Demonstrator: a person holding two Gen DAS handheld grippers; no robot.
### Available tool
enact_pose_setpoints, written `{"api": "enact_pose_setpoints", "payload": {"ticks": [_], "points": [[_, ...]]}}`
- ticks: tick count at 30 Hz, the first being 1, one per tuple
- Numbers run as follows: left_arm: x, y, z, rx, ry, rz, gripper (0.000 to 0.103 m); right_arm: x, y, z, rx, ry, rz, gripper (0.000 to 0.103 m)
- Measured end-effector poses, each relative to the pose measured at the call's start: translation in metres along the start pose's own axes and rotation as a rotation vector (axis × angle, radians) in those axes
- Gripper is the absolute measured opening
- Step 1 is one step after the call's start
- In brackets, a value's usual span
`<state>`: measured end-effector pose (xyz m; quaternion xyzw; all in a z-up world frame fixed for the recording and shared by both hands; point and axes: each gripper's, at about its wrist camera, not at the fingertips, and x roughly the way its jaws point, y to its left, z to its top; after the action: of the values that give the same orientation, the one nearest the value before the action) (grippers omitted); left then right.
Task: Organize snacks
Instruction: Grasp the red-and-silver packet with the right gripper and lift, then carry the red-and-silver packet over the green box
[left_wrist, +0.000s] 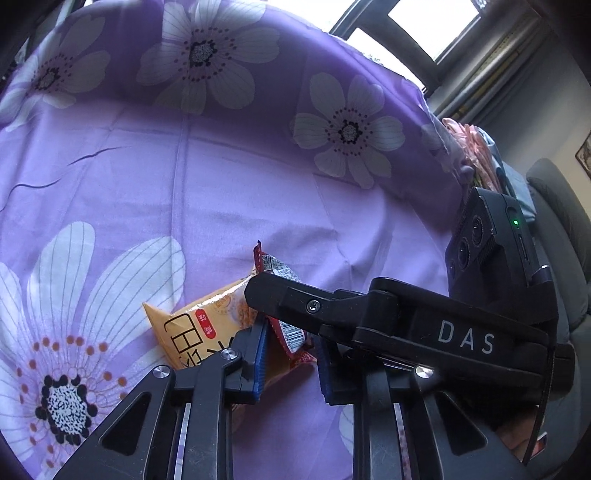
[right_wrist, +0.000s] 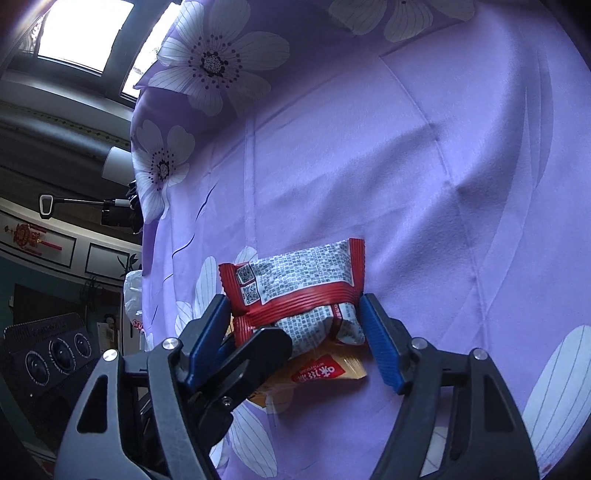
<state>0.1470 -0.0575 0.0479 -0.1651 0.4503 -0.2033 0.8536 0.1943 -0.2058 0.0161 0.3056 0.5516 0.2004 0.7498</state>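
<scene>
- The sheet (left_wrist: 221, 184), purple with big white flowers, covers whatever lies under it. I cannot tell if that is a bed or a counter. Both snacks sit on it near the front, and the rest of the cloth is bare.
- The orange pack (left_wrist: 192, 325) lies flat on the sheet at the left. Its right end runs under the red pack, so the two overlap and have to be parted before either can be sorted.
- The left tongs (left_wrist: 291, 365) slant down to the sheet, and the pads are pressed almost together on the orange pack's covered end. A corner of the red pack sits in the same narrow gap, and I cannot tell if it is caught too. My guess is that this pinch is there to hold the lower pack in place.
- The red pack (right_wrist: 295, 273) rests printed back up, half on the orange pack and half on the sheet. Being the top one, it looks like the one to lift away.
- The right tongs (right_wrist: 293, 299) come in at a similar downward slant from the right and cross close over the left pair. They are spread wide, with one blue pad at each side edge of the red pack. The wrapper shows no crumple there, so I judge they straddle it and do not grip it yet.
- The two tools crowd one small spot, so a careless closing could knock one against the other.
</scene>
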Motion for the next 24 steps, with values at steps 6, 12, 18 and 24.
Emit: {"api": "enact_pose_setpoints", "payload": {"ticks": [6,12,18,24], "points": [[-0.018,-0.021,-0.003,0.046,-0.030,-0.004,0.018,-0.021,0.006,-0.012,0.018,-0.018,0.028,0.069],[-0.052,-0.063,-0.006,0.121,-0.080,-0.059,0.018,-0.079,0.022,-0.028,-0.009,-0.118,0.022,0.069],[-0.079,-0.111,-0.016,0.193,-0.102,-0.137,0.018,-0.143,0.027,-0.053,-0.006,-0.231,-0.004,0.069],[-0.094,-0.155,-0.032,0.264,-0.095,-0.202,0.018,-0.197,0.016,-0.082,0.025,-0.327,-0.025,0.069]]}}
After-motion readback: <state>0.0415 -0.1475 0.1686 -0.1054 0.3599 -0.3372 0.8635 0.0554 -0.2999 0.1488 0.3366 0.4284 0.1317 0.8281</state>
